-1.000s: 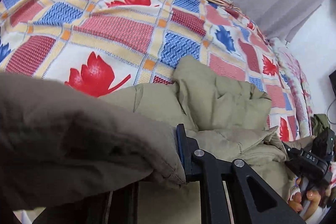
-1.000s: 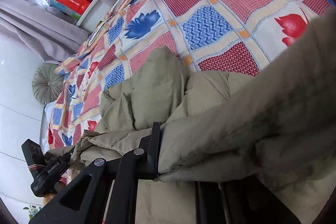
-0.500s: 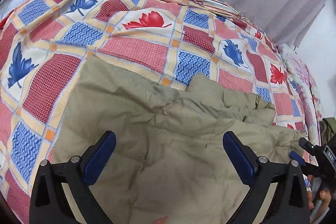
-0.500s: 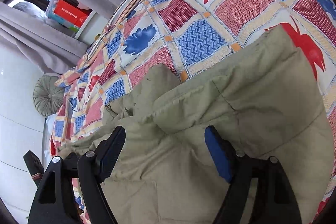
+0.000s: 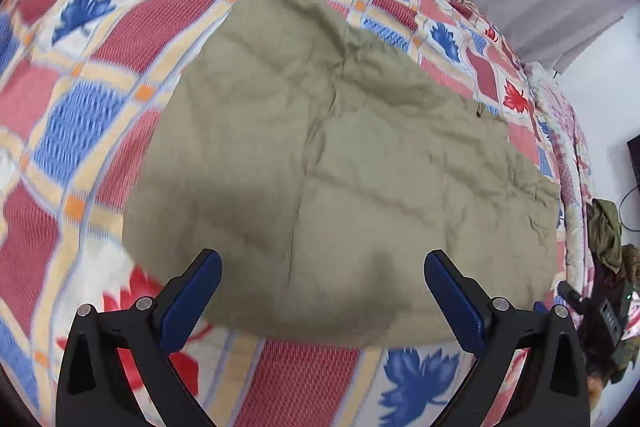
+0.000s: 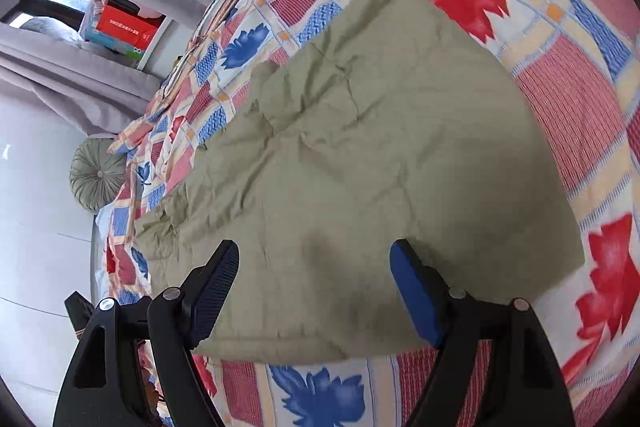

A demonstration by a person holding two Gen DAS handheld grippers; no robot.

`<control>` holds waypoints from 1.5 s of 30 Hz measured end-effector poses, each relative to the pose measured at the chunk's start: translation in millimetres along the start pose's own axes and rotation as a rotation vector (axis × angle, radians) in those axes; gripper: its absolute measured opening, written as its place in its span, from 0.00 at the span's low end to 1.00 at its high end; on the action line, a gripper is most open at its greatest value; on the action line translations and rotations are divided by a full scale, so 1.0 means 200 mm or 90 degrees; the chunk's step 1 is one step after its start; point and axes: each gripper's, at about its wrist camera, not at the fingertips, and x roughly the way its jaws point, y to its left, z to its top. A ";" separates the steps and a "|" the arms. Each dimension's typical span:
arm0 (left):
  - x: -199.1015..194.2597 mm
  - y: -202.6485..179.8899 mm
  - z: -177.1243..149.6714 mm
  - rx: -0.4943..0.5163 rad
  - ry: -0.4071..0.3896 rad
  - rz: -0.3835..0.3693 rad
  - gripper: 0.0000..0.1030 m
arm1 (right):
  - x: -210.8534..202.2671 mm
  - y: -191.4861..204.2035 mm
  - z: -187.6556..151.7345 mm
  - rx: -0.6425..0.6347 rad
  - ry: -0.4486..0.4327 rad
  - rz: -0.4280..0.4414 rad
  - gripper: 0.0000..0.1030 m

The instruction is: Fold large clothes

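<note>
Red box [image 6: 122, 27] in right view only

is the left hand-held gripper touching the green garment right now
Apart. In the left wrist view the left hand-held gripper stands wide open above the green garment, both blue pads clear of the fabric, nothing pinched.

Both grippers let go – the left gripper [image 5: 322, 291] and right gripper [image 6: 314, 285] now gape empty above the olive garment [image 5: 340, 155], which lies folded flat on the bedspread [image 5: 80, 87]
</note>
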 end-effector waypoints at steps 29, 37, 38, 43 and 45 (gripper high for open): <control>0.34 0.24 -0.11 -0.202 0.023 -0.164 0.99 | 0.23 -0.47 -0.24 0.273 0.004 0.121 0.92; 0.47 0.21 0.03 -0.207 0.010 -0.132 0.99 | 0.35 -0.36 -0.06 0.246 0.000 0.147 0.93; 0.49 0.22 0.03 -0.208 0.013 -0.127 0.99 | 0.38 -0.36 -0.05 0.249 0.003 0.143 0.93; 0.48 0.21 0.07 -0.193 0.017 -0.143 0.49 | 0.42 -0.37 -0.04 0.267 0.009 0.135 0.93; 0.46 0.20 0.09 -0.191 0.010 -0.155 0.37 | 0.42 -0.37 -0.04 0.276 0.019 0.135 0.90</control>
